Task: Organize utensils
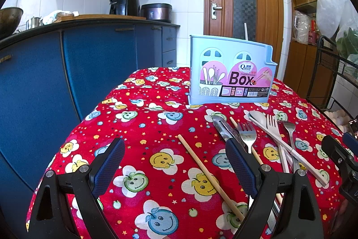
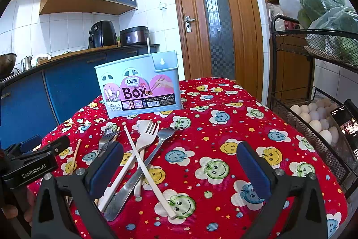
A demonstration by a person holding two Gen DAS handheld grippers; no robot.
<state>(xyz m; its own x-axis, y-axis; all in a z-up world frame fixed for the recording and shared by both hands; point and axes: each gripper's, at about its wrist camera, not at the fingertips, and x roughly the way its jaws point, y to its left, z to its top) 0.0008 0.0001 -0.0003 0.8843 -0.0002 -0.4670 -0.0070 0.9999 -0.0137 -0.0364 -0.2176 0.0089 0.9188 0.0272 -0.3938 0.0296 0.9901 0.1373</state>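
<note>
A light blue chopsticks box (image 1: pixel 230 69) stands upright at the far side of the table, with one white stick in it; it also shows in the right wrist view (image 2: pixel 138 89). A wooden chopstick (image 1: pixel 208 176) lies between my left gripper's fingers. A pile of utensils lies to the right: a knife (image 1: pixel 223 129), a metal fork (image 1: pixel 247 134), a white spoon (image 1: pixel 259 119) and a white fork (image 1: pixel 274 127). My left gripper (image 1: pixel 176 162) is open and empty. My right gripper (image 2: pixel 179 166) is open and empty, with a white chopstick (image 2: pixel 147 169), white fork (image 2: pixel 145 136) and metal fork (image 2: pixel 143 162) by its left finger.
The table wears a red smiley-face cloth (image 2: pixel 223 127). Blue cabinets (image 1: pixel 67 73) stand at the left. A black wire rack with eggs (image 2: pixel 313 118) stands at the right edge. A wooden door (image 2: pixel 214 21) is behind the table.
</note>
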